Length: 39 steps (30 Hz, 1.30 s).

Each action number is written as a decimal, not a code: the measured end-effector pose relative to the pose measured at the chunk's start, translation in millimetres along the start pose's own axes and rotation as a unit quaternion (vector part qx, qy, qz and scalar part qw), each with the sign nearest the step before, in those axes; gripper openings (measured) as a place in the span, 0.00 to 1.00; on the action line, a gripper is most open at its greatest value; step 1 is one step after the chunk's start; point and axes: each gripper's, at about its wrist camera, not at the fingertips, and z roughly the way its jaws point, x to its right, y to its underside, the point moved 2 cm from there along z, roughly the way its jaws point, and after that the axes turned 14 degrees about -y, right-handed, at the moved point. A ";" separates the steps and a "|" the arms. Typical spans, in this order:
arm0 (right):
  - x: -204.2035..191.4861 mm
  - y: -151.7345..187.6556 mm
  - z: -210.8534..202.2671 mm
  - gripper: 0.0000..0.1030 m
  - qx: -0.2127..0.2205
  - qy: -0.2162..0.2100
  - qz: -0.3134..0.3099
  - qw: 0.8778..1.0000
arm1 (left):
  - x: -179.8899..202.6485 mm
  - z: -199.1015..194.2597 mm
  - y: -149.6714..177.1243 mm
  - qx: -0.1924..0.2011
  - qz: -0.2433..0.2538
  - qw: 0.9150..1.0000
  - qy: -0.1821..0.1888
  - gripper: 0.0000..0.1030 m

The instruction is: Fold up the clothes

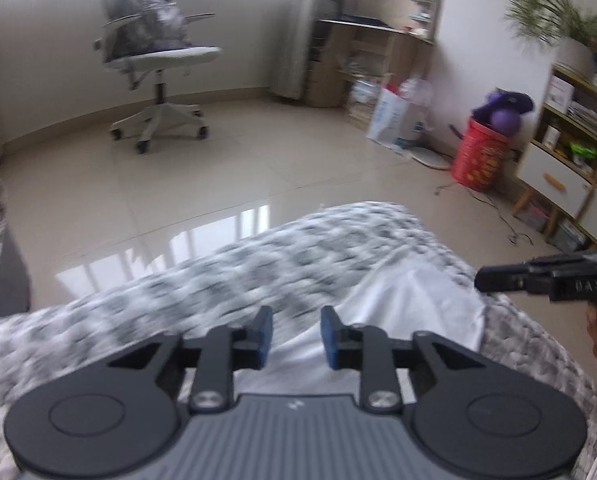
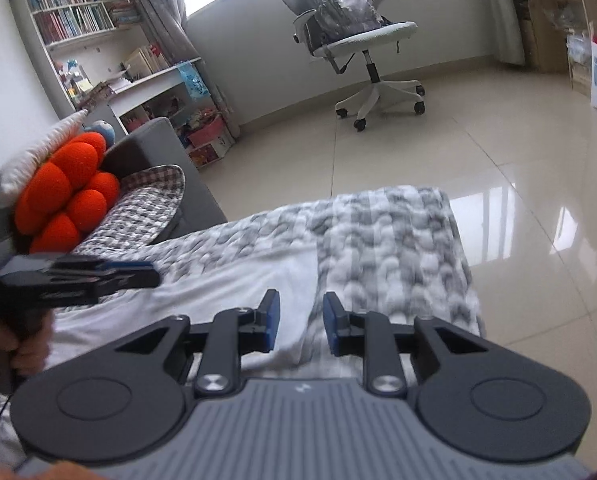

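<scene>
Left gripper [image 1: 296,336] over white garment [image 1: 410,300] lying lengthwise ahead.

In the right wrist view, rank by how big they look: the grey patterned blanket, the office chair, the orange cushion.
1. grey patterned blanket
2. office chair, though it stands farther away
3. orange cushion

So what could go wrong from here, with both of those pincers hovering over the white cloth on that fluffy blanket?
Two risks, I think.

1. The white cloth garment lies on a fluffy grey-and-white blanket. Either gripper might pinch the blanket together with the garment.

2. The left gripper and the right gripper both have their jaws apart with nothing between them. A grab at only a single layer could leave the fold crooked.
</scene>
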 end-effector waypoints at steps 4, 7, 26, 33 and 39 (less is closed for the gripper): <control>-9.0 12.6 -1.3 0.25 -0.006 -0.004 -0.006 1.000 | 24.5 16.4 -7.2 0.006 0.014 1.000 0.015 0.27; -16.3 17.8 5.0 0.26 -0.004 -0.002 -0.017 1.000 | 40.7 27.7 -11.5 0.009 0.021 0.999 0.027 0.27; -18.6 17.8 16.8 0.04 0.014 0.033 -0.038 0.999 | 68.4 51.4 -22.8 0.016 0.026 0.998 0.048 0.01; -21.0 13.8 15.7 0.01 0.025 0.046 -0.054 0.997 | 64.8 45.4 -25.5 0.054 -0.006 0.997 0.046 0.01; -9.1 11.5 23.9 0.01 0.018 0.063 -0.042 0.997 | 68.3 61.7 -25.5 0.036 0.003 0.999 0.032 0.01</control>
